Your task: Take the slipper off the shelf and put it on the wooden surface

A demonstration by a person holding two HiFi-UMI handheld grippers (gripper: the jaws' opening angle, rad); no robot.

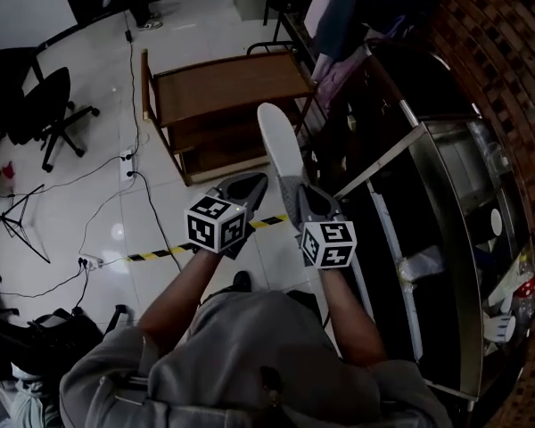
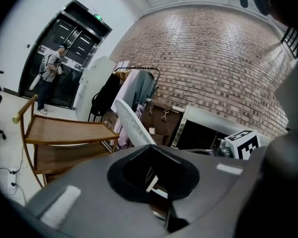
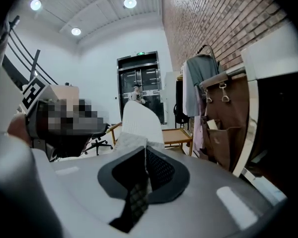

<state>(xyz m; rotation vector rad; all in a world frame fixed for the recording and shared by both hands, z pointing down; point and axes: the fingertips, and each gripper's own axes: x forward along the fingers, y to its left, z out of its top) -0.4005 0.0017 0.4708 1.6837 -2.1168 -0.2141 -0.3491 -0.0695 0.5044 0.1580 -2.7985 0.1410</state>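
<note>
Head view: you held the slipper (image 1: 281,150) clamped in the right gripper's (image 1: 305,199) jaws, in the air just short of the wooden surface (image 1: 223,83). The left gripper's (image 1: 248,185) jaws were closed on nothing. It would be best carried over that surface, lowered flat, then released.

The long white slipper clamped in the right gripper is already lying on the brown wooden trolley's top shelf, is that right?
Not quite. The long white slipper is clamped in the right gripper, but it is not lying on the brown wooden trolley. The right gripper view shows it held in the air, with the trolley beyond it.
</note>
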